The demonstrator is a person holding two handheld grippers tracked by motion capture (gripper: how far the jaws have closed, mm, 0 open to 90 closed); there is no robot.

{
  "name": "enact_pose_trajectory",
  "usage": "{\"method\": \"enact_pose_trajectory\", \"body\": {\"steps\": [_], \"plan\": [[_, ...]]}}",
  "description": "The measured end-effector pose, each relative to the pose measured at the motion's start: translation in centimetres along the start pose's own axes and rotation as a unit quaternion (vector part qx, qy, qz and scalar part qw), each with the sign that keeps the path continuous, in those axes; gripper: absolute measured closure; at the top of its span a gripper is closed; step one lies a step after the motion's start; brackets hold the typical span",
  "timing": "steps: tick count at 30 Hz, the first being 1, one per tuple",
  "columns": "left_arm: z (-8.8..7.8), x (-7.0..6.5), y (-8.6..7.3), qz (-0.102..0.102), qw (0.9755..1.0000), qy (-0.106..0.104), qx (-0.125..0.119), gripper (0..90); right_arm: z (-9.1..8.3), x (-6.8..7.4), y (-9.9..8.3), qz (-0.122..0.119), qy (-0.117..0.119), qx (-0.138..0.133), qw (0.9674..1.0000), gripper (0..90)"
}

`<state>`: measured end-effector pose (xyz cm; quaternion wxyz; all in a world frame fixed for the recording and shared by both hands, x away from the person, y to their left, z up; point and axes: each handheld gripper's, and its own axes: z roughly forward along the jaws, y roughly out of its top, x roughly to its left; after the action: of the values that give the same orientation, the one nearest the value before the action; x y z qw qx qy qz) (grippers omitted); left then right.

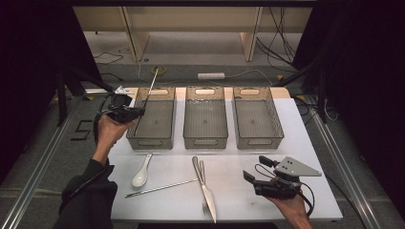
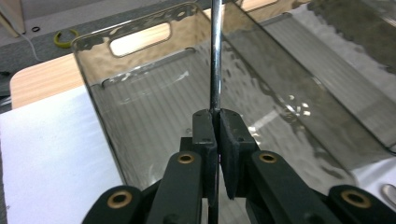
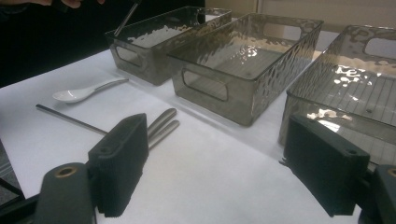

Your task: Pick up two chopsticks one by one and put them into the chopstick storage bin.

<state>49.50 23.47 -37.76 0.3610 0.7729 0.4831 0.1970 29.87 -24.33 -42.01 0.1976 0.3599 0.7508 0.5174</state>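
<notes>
Here, the left gripper (image 1: 135, 112) held a metal chopstick (image 1: 151, 87), jaws clamped tight on it, over the left bin (image 1: 165, 93), the stick slanting up toward the far side. The right gripper (image 1: 256, 168), jaws wide apart and holding nothing, hovered above the near right of the white mat (image 1: 296, 143). A spoon (image 1: 142, 172), a second chopstick (image 1: 160, 188), a knife (image 1: 207, 193) and a fork (image 1: 200, 170) lay near the bins.

Metal rod (image 2: 215, 56) runs off left gripper view's top edge; lower end hidden between pads. Fork (image 1: 206, 202) tines too small to count.
</notes>
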Motion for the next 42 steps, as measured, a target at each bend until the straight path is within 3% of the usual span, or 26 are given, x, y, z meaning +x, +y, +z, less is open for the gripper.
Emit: {"method": "enact_pose_trajectory", "body": {"steps": [10,34,39,42], "plan": [[0.9,0.7,-1.0,-0.018,0.9998,0.006,0.002,84.9,0.0,0.0,0.0,0.0,0.001,0.0,1.0,23.1],[3.1,0.7,-2.7,-0.014,0.9987,0.013,0.048,84.2,-0.2,0.1,0.0,-0.002,0.001,-0.004,1.0,23.2],[3.3,0.7,-2.8,-0.027,0.9981,0.03,0.047,79.6,-0.2,0.1,0.0,-0.002,0.001,-0.004,1.0,23.2],[2.6,0.5,-2.5,-0.029,0.9985,0.023,0.04,74.7,-0.3,0.1,0.0,-0.002,0.001,-0.005,1.0,23.2]]}}
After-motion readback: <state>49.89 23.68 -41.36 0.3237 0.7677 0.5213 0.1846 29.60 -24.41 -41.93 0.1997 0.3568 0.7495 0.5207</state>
